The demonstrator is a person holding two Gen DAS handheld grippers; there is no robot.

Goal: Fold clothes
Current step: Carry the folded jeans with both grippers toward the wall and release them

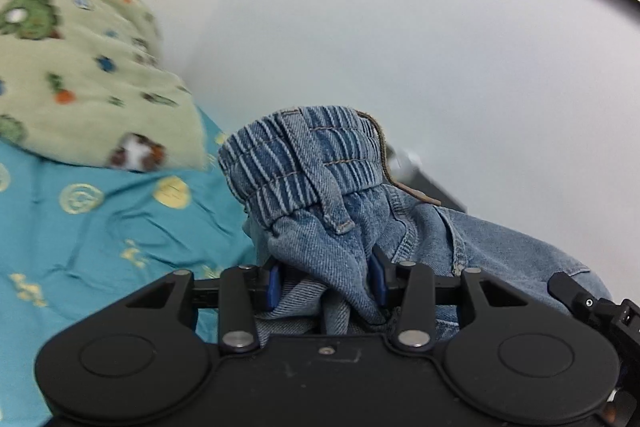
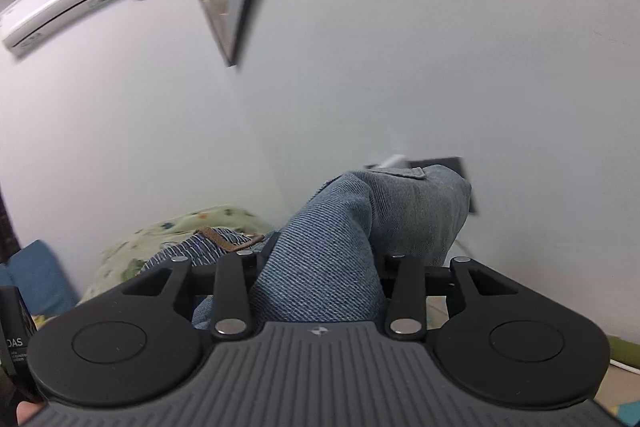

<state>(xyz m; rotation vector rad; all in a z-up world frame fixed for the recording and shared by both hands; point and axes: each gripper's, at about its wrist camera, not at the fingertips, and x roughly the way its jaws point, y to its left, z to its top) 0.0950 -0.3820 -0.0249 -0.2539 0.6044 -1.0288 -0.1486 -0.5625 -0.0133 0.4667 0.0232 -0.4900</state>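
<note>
Your left gripper (image 1: 325, 281) has its blue-padded fingers (image 1: 273, 283) clamped on a thick bunch of the denim jeans (image 1: 320, 227), just below the waistband. That waistband is ribbed and elasticated, striped light and dark blue, with a stitched belt loop running over it and a brown strip along its far edge. The twill bulges up between the pads in soft folds and trails off to the right.

Your right gripper (image 2: 318, 267) is closed on another fold of the same jeans (image 2: 340, 251); here the diagonal weave is coarse and plain, humped up with a flat pocket flap at the top. The fabric hides the pads.

Beyond the left gripper lies a crumpled teal sheet (image 1: 100, 227) with pale gold prints, and on it a soft green fleece blanket (image 1: 80, 75) with cartoon patterns. A white wall (image 1: 400, 47) stands behind, with a white air conditioner (image 2: 56, 11) in the right view.
</note>
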